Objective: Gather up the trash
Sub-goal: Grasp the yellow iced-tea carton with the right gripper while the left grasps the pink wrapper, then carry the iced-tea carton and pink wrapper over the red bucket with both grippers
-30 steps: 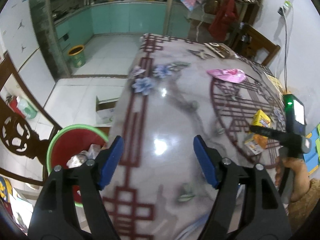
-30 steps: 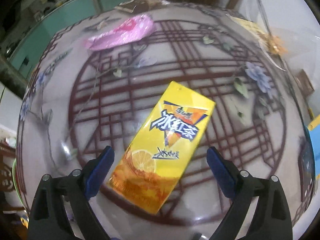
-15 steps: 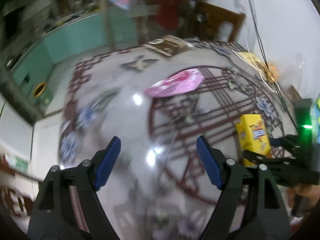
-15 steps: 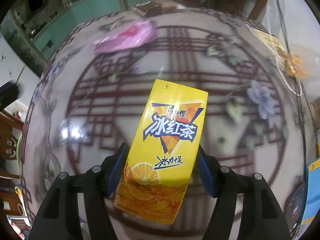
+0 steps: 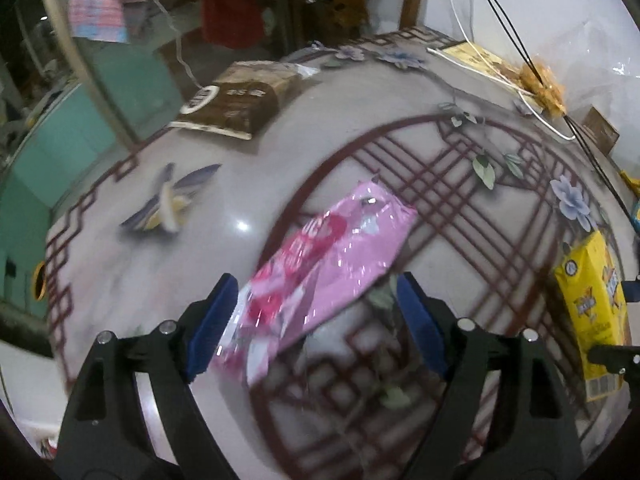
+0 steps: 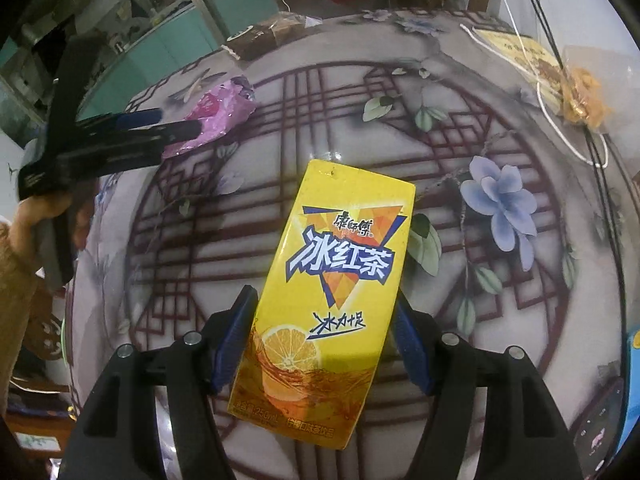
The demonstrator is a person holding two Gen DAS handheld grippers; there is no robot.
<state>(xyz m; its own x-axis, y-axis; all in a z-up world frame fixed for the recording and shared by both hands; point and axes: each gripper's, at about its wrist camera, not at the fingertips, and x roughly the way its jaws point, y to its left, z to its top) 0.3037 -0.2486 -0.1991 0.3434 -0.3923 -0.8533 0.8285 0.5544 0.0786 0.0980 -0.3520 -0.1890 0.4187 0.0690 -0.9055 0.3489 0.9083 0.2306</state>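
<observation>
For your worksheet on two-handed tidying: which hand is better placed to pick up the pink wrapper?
Left. The left gripper stands open right over the pink wrapper, while the right gripper is shut on the yellow carton.

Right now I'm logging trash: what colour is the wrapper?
Pink, with red print; the wrapper shows best in the left wrist view.

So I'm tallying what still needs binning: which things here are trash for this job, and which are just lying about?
Part of the job:
- yellow drink carton, gripped in the right tongs
- pink wrapper, lying between the open left tongs

Just lying about:
- brown packet at the table's far edge
- orange ornament with its cords
- patterned table itself
</observation>
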